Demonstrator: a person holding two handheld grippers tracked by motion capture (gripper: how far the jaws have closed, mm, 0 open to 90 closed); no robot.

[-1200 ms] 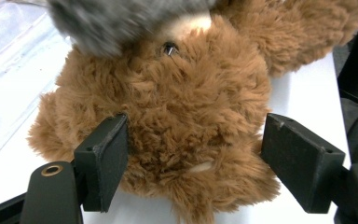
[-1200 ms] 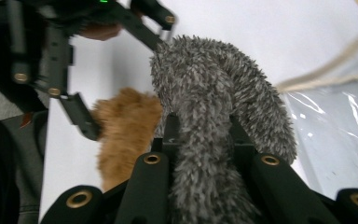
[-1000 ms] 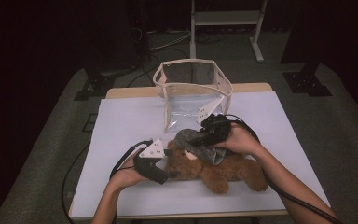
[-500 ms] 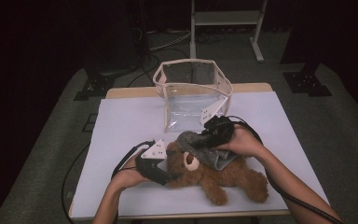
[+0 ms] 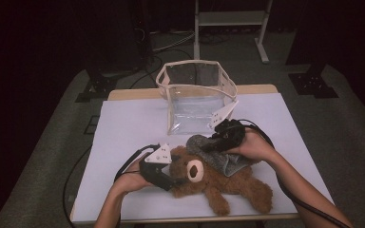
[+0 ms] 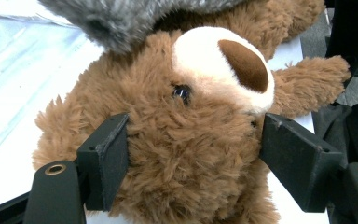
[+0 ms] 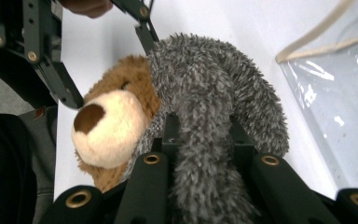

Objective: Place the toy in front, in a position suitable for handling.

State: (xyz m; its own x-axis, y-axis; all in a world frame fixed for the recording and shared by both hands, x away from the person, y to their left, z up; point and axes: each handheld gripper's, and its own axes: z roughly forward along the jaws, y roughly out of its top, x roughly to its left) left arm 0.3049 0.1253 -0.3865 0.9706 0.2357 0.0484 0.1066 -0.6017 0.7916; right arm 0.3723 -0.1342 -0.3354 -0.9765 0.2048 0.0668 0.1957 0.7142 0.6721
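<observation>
Both fingers (image 6: 105,161) of the left gripper (image 5: 175,179) stand well apart yet press into the fur on either side of the teddy bear's head (image 6: 186,140), clamping it just below the cream muzzle and the dark eye. Fingers (image 7: 235,135) of the right gripper (image 5: 208,146) stand much closer together and pinch a fold of the grey fleecy cloth (image 7: 209,98), which bulges up between them and drapes over the top of the bear's head. In the high view the brown teddy bear (image 5: 218,180) lies on its back on the near part of the white table (image 5: 123,123), head toward the left gripper and legs spread toward the person's right, with the grey cloth lying across its upper body under the right hand (image 5: 252,145). The left hand (image 5: 133,178) grips its tool low at the bear's head. Behind them, well apart from the bear, an open clear plastic bag (image 5: 197,97) with cream trim stands upright toward the far side of the table.
</observation>
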